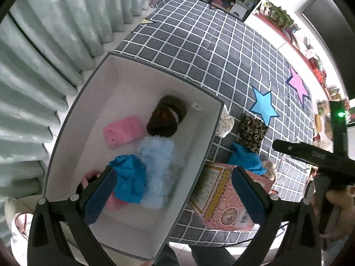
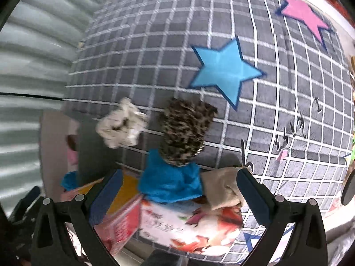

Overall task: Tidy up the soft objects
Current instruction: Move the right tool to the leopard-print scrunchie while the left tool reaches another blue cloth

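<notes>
Partly done, judging from present layout. Inside white storage box, at 9 o'clock of left wrist view: pink sponge, brown plush item, pale blue fluffy item, crumpled blue cloth, plus a second pink piece partly hidden beneath the cloth. Left gripper poised over box's near corner, fingers spread wide, nothing between them. Outstanding on grid-patterned bed cover, just outside box wall at 3 o'clock of it: white spotted cloth, leopard-print item, second blue cloth and beige cloth, the last two resting against a printed carton. Right gripper over blue cloth and carton, fingers wide apart, gripping nothing; right finger pad touching or just beside beige cloth, contact not certain. Estimate: roughly half of soft items boxed, four remaining outside. Carton's status as soft object doubtful.
</notes>
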The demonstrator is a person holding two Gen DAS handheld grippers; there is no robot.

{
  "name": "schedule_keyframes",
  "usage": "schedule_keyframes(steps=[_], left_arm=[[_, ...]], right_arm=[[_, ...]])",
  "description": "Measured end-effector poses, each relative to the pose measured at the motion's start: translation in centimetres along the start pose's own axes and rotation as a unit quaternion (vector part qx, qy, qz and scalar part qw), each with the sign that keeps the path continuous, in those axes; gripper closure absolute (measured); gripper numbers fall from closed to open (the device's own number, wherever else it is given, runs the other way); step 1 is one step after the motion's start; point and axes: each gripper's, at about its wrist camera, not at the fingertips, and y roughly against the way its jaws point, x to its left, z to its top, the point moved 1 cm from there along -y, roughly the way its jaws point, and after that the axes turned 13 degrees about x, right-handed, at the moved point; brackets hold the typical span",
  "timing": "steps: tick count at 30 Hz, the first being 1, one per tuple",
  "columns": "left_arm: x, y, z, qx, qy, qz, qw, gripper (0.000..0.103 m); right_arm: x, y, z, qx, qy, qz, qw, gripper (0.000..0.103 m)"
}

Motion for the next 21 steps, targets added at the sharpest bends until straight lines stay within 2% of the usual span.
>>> schedule_keyframes(steps=[4,11,18,20,21], left_arm=[[-0.6,-0.3,0.5,0.008,0.001,0.013,0.9999,0.0],[-2.8,-0.6,1.1,0.018,-0.009,0.031,0.9993,0.0],[-6.0,-0.7,1.9,0.029,-0.029,0.046,0.9981,0.0],[-7.2,-0.8,2.3,0.032,-0.04,0.049,0.9975,0.0],[-7.7,-0.8,2.5,0.033,-0.044,0.051,0.9972,0.0]], right_arm=[[-0.9,-2.6,1.3,0.022,-0.006,-0.006,1.0,0.0],[0.1,-5.9,4.2,0.035,0.023,-0.024,0.999,0.0],[1.9,-9.0,5.5,0.037,0.08,-0.077,0.993,0.0],[1.8,-8.8,5.1,0.023,0.089,-0.093,0.991,0.022],[1.7,-8.5,4.9,0.017,0.095,-0.097,0.991,0.029]])
